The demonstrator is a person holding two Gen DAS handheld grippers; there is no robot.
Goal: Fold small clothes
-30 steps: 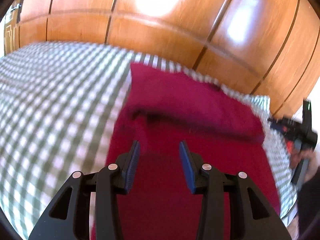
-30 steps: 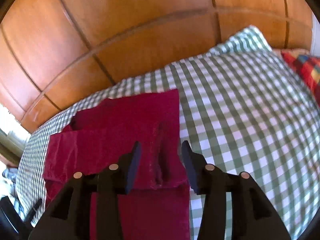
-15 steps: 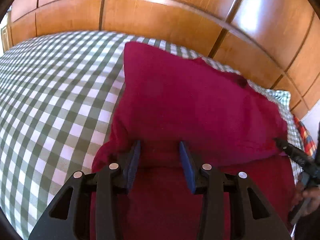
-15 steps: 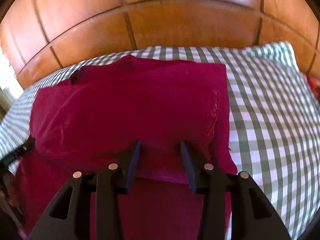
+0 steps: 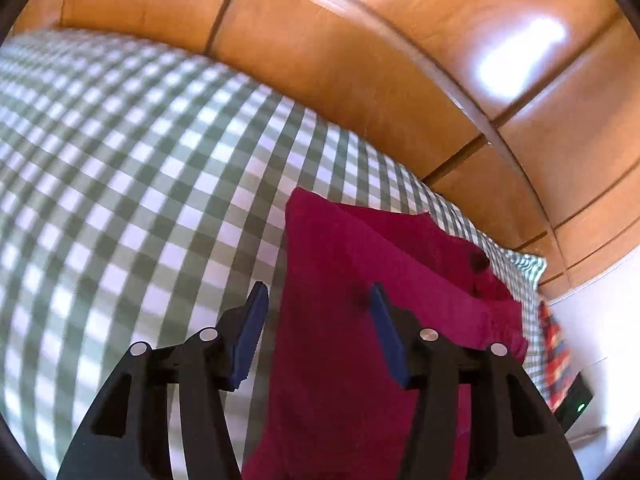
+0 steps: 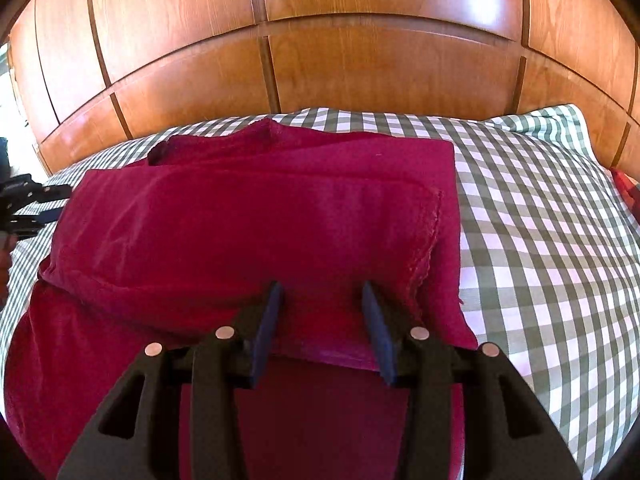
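A dark red garment [image 5: 360, 272] [image 6: 260, 220] lies on the green-and-white checked bedsheet [image 5: 140, 160] [image 6: 540, 240], with its upper part folded down over the lower. My left gripper [image 5: 317, 292] hovers over the garment's left edge: one finger is above the sheet, the other above the red cloth. Its jaws are opening and nothing is pinched between them. My right gripper [image 6: 321, 292] hangs open just above the folded flap's near hem, close to the garment's right side. In the right wrist view the left gripper [image 6: 28, 204] shows at the far left edge.
Glossy wooden panels [image 5: 360, 60] [image 6: 360, 60] rise right behind the bed. A bright multicoloured checked cloth [image 5: 554, 348] [image 6: 624, 188] lies at the bed's right end. A black piece with a green light [image 5: 576, 400] sits at the lower right.
The left gripper has slid left, from over the middle of the red garment to its left edge, and its fingers stand wider. The right gripper sank onto the fold, then stayed still.
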